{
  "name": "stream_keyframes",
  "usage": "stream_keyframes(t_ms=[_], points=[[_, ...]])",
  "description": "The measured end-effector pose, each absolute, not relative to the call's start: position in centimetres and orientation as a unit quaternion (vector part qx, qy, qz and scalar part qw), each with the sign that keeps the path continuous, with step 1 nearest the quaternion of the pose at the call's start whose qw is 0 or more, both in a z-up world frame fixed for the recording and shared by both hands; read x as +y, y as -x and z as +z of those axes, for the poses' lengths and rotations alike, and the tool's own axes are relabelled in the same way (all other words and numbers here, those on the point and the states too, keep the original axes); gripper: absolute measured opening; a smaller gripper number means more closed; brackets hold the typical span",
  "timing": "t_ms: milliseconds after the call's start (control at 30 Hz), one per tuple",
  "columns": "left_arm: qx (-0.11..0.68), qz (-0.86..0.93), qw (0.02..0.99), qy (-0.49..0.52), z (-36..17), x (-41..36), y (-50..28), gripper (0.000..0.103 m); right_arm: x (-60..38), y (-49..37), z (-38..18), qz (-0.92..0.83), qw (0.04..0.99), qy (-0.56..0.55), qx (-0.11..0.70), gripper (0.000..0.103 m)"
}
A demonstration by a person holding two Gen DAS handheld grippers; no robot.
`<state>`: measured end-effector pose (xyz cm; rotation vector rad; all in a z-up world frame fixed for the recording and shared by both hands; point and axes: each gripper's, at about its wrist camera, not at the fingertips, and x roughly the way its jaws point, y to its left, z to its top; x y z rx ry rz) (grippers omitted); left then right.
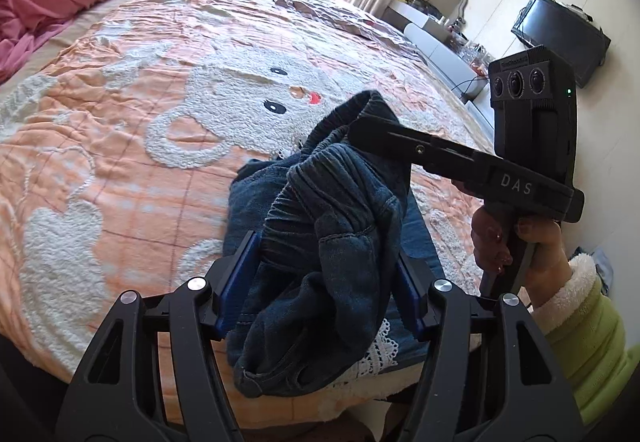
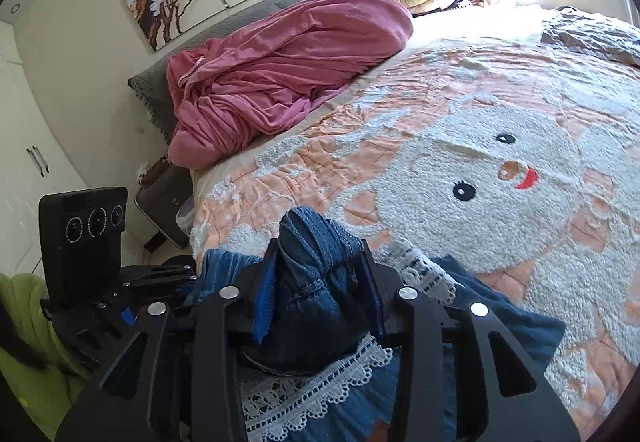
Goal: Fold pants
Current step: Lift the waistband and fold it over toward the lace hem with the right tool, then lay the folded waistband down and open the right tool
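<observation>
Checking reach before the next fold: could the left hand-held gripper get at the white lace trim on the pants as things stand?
Probably not yet: the left hand-held gripper is shut on a bunch of the denim pants. The lace trim lies just below it, uncovered, so it would have to let go first.

left tool clamped on bunched dark denim pants, blue pads pressing the cloth from both sides. right tool gripping the elastic waistband, raised above the bed. rest of the pants lying on the peach bear-pattern blanket, white lace trim at the near edge.
</observation>
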<state>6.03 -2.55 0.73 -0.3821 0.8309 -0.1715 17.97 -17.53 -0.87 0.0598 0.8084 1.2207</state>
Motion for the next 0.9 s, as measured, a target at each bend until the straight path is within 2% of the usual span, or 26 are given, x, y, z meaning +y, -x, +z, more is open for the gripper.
stream_keyframes(t_ms=[167,400,667,900], points=[[0.402,-0.097,0.894,0.172,0.5,-4.1,-5.7,0.062,-20.0,-17.9,-2.0,0.526,0.757,-0.046,0.384,0.067],[0.398,-0.160,0.887,0.170,0.7,-6.2,-4.7,0.074,-22.6,-16.8,-1.9,0.501,0.764,-0.072,0.400,0.082],[0.415,-0.223,0.870,0.142,-0.2,-8.0,-3.6,0.075,-23.6,-16.0,-2.4,0.437,0.784,-0.056,0.437,0.083],[0.378,-0.180,0.901,0.115,1.5,-5.4,-2.3,0.076,-21.4,-16.3,-2.4,0.412,0.785,-0.027,0.462,0.083]])
